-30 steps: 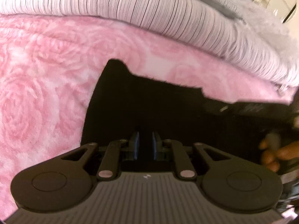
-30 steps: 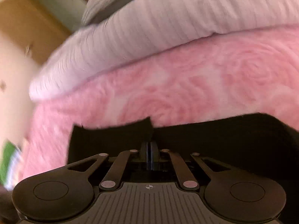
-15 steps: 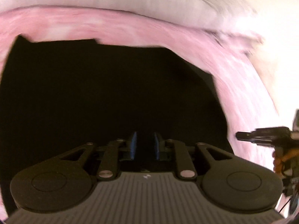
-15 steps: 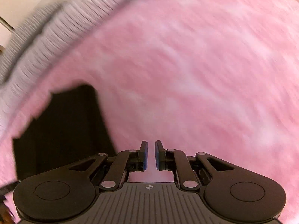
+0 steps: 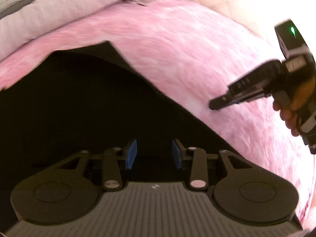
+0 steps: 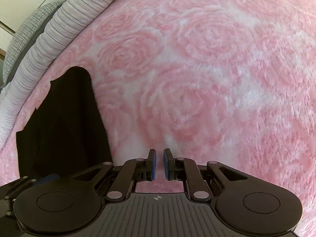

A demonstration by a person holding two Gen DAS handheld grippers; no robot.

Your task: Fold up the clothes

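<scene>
The flat black fabric garment (image 5: 79, 108) is lying spread on the fluffy pink rose-patterned blanket (image 6: 197, 79), and every place below is being given from that garment. In the right wrist view it (image 6: 63, 122) is showing as a long dark strip, its long axis running away from the camera toward the striped pale grey-white pillow (image 6: 49, 45) at its far end.

The left gripper (image 5: 154, 154) is hanging directly over the garment, blue-padded fingers (image 5: 131, 154) spread wide apart and holding nothing, dark cloth filling the gap beneath them. The right gripper (image 6: 159, 164) is sitting just off the garment's right-hand edge, over bare blanket, its fingers parted only a little and gripping nothing; the left wrist view is showing it (image 5: 215, 104) pointing in toward that edge.

So the left gripper is the nearer one, while the right one would need to travel leftward to reach cloth. Whether the strip is already a finished fold or is awaiting another is not something the dark, featureless surface is settling.
</scene>
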